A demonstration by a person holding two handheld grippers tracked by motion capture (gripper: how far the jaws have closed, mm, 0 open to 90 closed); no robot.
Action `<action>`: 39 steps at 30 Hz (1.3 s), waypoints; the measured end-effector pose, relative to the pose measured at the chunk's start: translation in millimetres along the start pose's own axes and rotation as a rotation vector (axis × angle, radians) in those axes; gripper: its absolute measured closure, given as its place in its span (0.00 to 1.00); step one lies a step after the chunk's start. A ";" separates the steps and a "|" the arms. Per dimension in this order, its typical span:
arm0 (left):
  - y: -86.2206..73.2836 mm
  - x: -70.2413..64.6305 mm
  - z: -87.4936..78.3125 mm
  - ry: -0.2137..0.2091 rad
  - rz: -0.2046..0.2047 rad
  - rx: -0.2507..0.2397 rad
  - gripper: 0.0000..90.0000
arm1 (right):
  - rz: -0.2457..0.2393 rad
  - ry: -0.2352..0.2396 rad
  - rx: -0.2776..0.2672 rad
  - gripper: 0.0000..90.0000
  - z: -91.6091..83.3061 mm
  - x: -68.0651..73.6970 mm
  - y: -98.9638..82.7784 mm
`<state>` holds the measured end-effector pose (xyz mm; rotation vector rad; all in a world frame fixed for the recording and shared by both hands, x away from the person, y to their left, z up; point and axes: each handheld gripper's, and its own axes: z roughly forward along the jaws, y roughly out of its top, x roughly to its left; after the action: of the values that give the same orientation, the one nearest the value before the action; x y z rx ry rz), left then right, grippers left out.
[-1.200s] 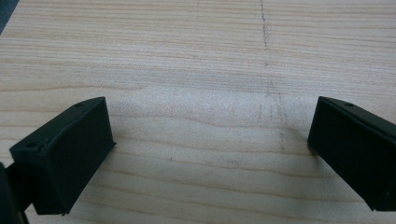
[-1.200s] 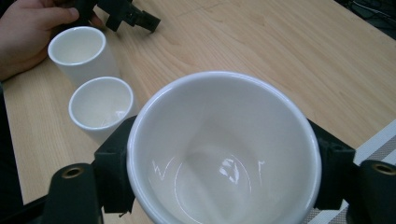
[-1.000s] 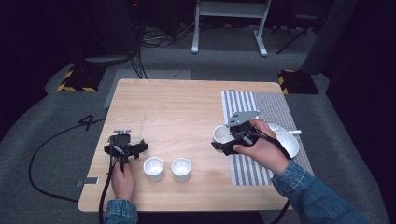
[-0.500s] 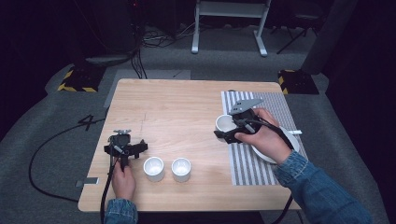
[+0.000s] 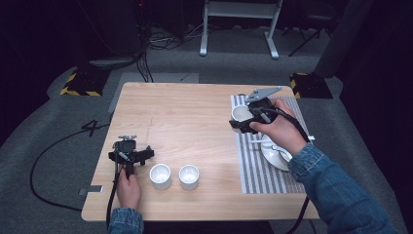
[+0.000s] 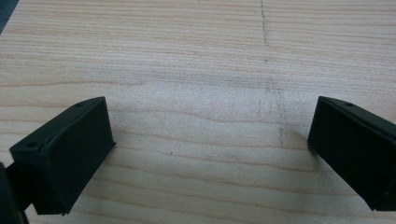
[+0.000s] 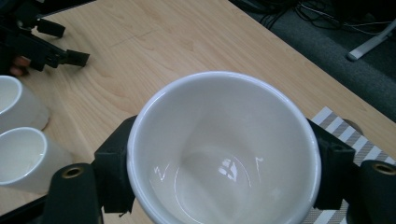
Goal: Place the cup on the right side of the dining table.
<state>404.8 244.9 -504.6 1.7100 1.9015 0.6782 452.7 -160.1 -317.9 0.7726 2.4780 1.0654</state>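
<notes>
My right gripper [image 5: 241, 120] is shut on a white cup [image 5: 239, 112] and holds it upright in the air over the far left corner of the striped mat [image 5: 263, 168]. In the right gripper view the cup [image 7: 224, 149] is empty, and the black jaws of my right gripper [image 7: 223, 165] press on its two sides. My left gripper [image 5: 130, 153] rests low at the table's front left. Its jaws stand wide open over bare wood, and nothing lies between the jaws of my left gripper [image 6: 210, 144].
Two more white cups [image 5: 160, 176] [image 5: 189, 176] stand side by side near the front edge, just right of the left gripper. A white saucer [image 5: 274, 154] lies on the mat under the person's right hand. The wooden table [image 5: 195, 122] has dark floor all around.
The right gripper has lifted the cup and carried it toward the far side, off the saucer area. The left gripper has kept still.
</notes>
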 end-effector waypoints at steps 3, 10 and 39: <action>0.0 0.1 0.0 0.000 0.000 0.000 0.00 | 0.007 -0.015 0.003 0.30 2.0 -7.3 2.0; 0.0 0.0 0.0 0.000 0.000 0.000 0.00 | 0.035 -0.052 0.023 0.30 8.6 -29.1 10.4; 0.1 0.2 0.0 -0.001 0.001 0.001 0.00 | 0.289 -0.219 0.099 0.30 62.1 -124.2 -11.5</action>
<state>404.9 245.1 -504.5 1.7117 1.9007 0.6773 578.3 -206.1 -356.8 1.2370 2.2933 0.8972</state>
